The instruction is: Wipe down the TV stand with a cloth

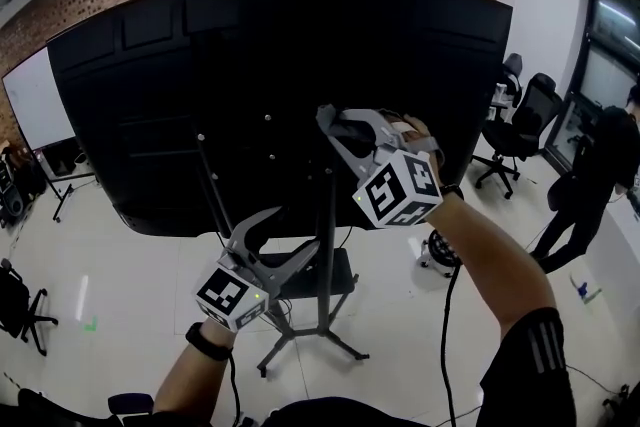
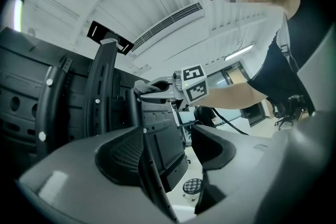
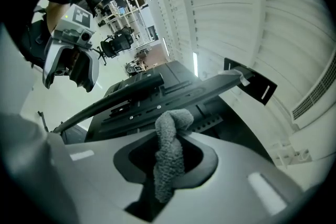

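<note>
The black back of the TV (image 1: 250, 85) fills the head view, carried on a stand with an upright pole (image 1: 328, 245), a small shelf (image 1: 335, 275) and splayed feet (image 1: 300, 340). My right gripper (image 1: 340, 140) is raised against the TV's back. In the right gripper view, that right gripper (image 3: 170, 160) is shut on a twisted grey cloth (image 3: 169, 134) whose top touches a black mounting bar (image 3: 157, 94). My left gripper (image 1: 285, 237) is lower, by the stand. The left gripper (image 2: 168, 160) is open, and a thin black strut (image 2: 152, 165) runs close beside its left jaw.
Office chairs (image 1: 525, 120) and a person in black (image 1: 600, 175) are at the right. A round stool base (image 1: 440, 250) sits on the white floor near the stand. A whiteboard (image 1: 40, 100) and another chair (image 1: 20, 305) are at the left. A brick wall is behind.
</note>
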### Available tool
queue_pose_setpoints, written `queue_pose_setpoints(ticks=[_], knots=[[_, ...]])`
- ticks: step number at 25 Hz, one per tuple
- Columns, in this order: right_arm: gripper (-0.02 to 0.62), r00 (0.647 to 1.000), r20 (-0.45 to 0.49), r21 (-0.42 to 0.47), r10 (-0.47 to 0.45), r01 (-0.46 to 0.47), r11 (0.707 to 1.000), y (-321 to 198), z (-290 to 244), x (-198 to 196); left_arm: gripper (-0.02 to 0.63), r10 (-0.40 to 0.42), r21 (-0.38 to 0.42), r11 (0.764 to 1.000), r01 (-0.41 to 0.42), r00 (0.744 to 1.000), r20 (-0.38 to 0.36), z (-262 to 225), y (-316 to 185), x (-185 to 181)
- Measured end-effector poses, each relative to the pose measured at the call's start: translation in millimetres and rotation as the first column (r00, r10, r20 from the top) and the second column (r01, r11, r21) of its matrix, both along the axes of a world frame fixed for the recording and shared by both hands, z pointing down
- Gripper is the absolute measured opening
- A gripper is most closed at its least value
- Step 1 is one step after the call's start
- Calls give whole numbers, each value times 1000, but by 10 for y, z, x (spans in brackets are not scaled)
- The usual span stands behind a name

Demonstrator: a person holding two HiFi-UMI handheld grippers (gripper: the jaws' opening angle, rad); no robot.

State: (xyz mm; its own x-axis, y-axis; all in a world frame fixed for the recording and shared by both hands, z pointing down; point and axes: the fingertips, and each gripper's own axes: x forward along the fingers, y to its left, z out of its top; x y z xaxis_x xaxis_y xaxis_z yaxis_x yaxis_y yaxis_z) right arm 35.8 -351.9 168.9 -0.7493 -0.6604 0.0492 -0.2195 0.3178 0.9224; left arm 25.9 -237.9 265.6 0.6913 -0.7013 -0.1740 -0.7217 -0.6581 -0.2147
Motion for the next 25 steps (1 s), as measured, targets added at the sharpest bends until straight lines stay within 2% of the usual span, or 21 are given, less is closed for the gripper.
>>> queue_pose_setpoints(ticks=[3,9,16,21,25], knots=[[61,1000,16,-25,-12,12,1000,-35,131,71,308,-5,-19,1000,4,1000,-6,64,-45,32],[61,999,-32,-2,-41,41,999,24,485,9,308,0,-47,999,0,1000,-12,214,-148,79],[60,996,-52,-104,-75,69,992,93,941,-76,308,3,-77,997,-4,1000,-13,386,-129,121],[61,998,-14,-37,-68,68,997,114,972,-67,308,-4,-109,994,2,1000,-18,563,-144,81],[61,995,-84,75,-52,58,996,184,1106,-74,307,-6,-138,990,3,1000,-20,697,-161,83]])
